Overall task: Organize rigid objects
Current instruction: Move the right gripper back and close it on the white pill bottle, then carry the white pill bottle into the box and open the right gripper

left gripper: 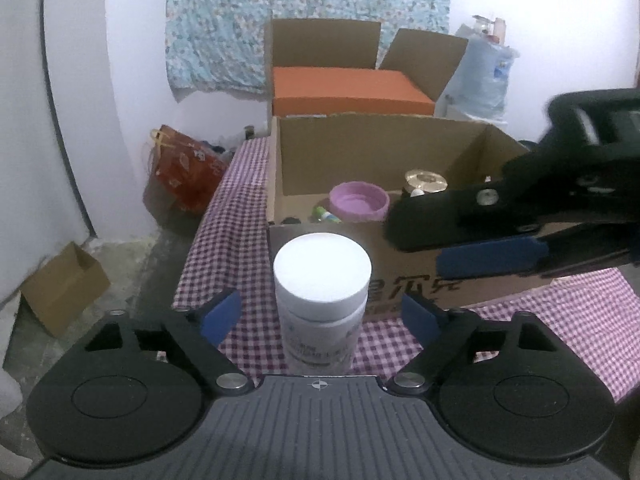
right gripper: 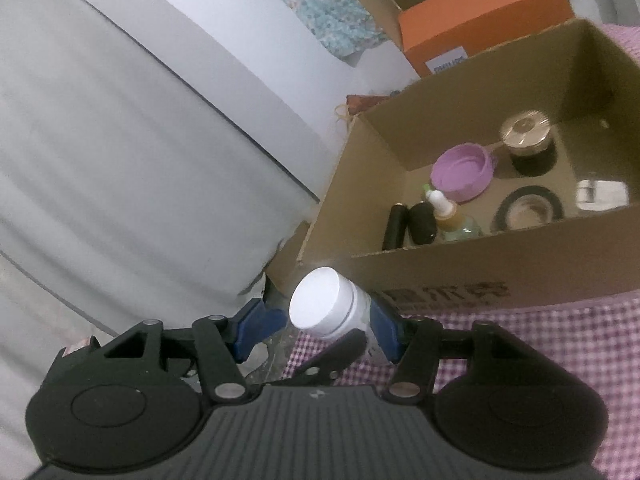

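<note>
While the white jar stands upright on the checked counter at the lower centre of my left view, my left gripper straddles it with jaws released, a blue pad off each side and neither touching. My right gripper, seen in its own view at lower centre, also brackets the jar; its right pad seems to lie against the jar, but the left one stands apart, so I cannot tell whether it grips.

I judge the step in hand to be picking up this jar to put it away. Next, one pair of jaws must close squarely on the body below the lid, lift it clear of the near wall, and lower it into a free spot.

To the right and above, the cardboard box stands open just behind the jar. Inside, left to right in my right view: two dark tubes, a dropper bottle, a purple bowl, a black ring, a gold-lidded jar, a small white item. Behind, another carton holds an orange box.
</note>
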`<state>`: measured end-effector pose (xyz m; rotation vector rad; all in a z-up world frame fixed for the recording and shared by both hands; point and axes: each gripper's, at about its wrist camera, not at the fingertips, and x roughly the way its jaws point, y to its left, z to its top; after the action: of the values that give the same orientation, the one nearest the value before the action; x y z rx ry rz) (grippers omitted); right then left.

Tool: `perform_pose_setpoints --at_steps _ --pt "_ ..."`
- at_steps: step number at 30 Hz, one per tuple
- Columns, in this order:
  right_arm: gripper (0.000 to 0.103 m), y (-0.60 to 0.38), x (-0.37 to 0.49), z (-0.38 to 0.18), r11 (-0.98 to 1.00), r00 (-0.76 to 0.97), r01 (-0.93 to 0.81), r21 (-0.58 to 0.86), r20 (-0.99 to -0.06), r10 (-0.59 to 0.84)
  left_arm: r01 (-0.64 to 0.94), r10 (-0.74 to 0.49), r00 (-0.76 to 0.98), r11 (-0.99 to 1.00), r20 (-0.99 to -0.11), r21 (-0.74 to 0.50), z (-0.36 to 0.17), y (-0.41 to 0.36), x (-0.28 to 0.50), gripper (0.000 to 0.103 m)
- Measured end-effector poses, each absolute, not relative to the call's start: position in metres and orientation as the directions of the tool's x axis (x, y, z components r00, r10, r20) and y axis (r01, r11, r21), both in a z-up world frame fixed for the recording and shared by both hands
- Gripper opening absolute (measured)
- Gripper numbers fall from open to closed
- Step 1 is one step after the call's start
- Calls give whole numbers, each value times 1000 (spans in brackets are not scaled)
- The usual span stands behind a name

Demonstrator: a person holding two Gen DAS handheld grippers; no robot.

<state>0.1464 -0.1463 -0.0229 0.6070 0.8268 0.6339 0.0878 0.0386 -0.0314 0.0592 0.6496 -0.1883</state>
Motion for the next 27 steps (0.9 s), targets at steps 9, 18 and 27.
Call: perform_pose_setpoints --at_steps 9,18,27 --pt "53 -128 171 -41 643 491 -243 727 -479 728 193 -144 765 981 -628 11 -40 34 100 61" --pt "35 -125 176 -47 645 482 -226 730 -492 726 190 -148 760 982 -633 -2 -38 34 97 53" --pt "34 -132 161 -40 643 483 -229 731 -488 727 206 -150 763 978 -628 17 -28 28 79 53"
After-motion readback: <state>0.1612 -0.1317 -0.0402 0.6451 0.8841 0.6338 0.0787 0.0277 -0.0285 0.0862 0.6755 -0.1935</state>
